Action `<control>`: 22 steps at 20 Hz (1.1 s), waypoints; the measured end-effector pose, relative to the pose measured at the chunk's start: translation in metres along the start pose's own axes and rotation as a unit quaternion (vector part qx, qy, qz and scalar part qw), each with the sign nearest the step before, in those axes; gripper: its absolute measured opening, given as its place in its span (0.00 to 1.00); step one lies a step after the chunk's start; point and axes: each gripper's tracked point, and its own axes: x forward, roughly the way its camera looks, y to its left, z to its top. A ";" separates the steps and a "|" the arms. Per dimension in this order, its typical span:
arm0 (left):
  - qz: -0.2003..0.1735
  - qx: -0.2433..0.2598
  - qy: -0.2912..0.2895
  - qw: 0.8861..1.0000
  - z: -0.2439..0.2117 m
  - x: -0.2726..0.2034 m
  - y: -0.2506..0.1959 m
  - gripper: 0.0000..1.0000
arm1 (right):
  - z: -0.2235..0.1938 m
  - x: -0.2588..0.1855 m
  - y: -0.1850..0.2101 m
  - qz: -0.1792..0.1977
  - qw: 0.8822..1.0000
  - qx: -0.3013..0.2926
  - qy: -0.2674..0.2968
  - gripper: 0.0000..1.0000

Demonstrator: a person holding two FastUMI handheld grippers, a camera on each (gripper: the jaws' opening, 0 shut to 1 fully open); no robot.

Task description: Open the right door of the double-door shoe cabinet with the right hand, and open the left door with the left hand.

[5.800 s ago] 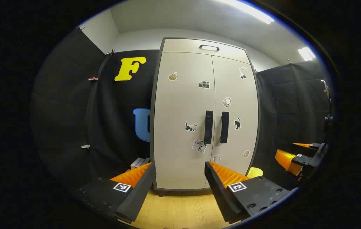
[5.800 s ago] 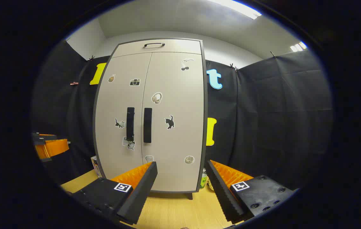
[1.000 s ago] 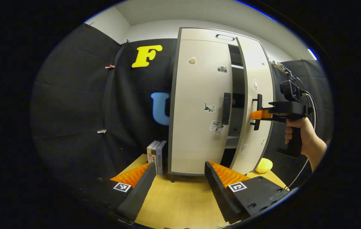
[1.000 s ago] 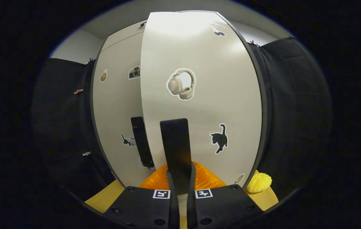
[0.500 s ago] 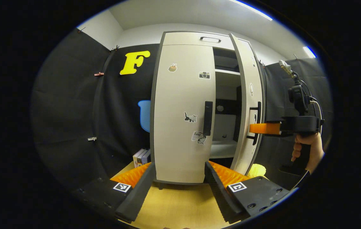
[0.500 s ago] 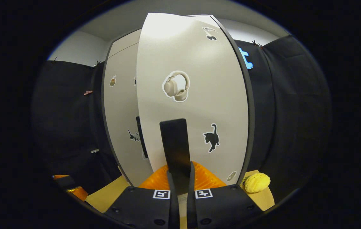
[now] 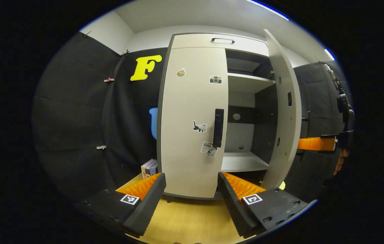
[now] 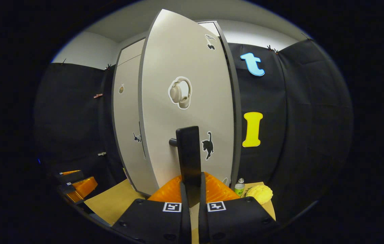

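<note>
Clamping the right door's black handle (image 8: 188, 154), the right gripper (image 8: 190, 189) has both fingers pressed on the bar, and the right door (image 8: 185, 101) stands swung wide from the shoe cabinet (image 7: 192, 44), baring its white shelves (image 7: 242, 162). That half of the task looks nearly done. The left gripper (image 7: 190, 189) hangs spread and empty, low in front of the left door (image 7: 192, 101), which sits shut with its own vertical handle (image 7: 218, 127) up and ahead of the fingers. Next, by my reading, that gripper must rise, straddle the bar, pinch it and pull outward to the left. The cabinet stands on a pale wooden tabletop (image 7: 185, 220); books (image 7: 149, 167) sit beside its left foot, while a yellow knobbly object (image 8: 259, 194) and a small bottle (image 8: 239, 186) rest by the right. Black cloth walls the booth under a white ceiling.
</note>
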 end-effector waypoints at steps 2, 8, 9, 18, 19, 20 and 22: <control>0.006 -0.002 -0.002 1.000 -0.001 -0.001 -0.008 0.95 | 0.000 -0.002 -0.005 0.007 1.000 -0.008 0.002 0.13; 0.028 -0.009 0.002 1.000 -0.007 -0.002 -0.019 0.95 | 0.004 -0.024 -0.038 0.003 1.000 -0.008 0.000 0.12; 0.030 -0.009 0.004 1.000 -0.008 -0.001 -0.022 0.95 | 0.005 -0.024 -0.045 -0.003 1.000 -0.013 -0.001 0.12; 0.018 -0.003 0.024 1.000 -0.019 0.004 -0.043 0.95 | 0.012 -0.030 -0.093 -0.038 0.999 0.026 -0.022 0.08; 0.015 0.002 0.025 1.000 -0.020 0.003 -0.043 0.95 | 0.012 -0.032 -0.094 -0.043 0.998 0.028 -0.025 0.10; 0.014 0.007 0.027 1.000 -0.021 0.003 -0.043 0.95 | 0.011 -0.035 -0.097 -0.049 0.998 0.021 -0.026 0.11; 0.010 0.008 0.026 1.000 -0.021 0.004 -0.040 0.95 | 0.013 -0.041 -0.097 -0.062 0.998 0.013 -0.030 0.10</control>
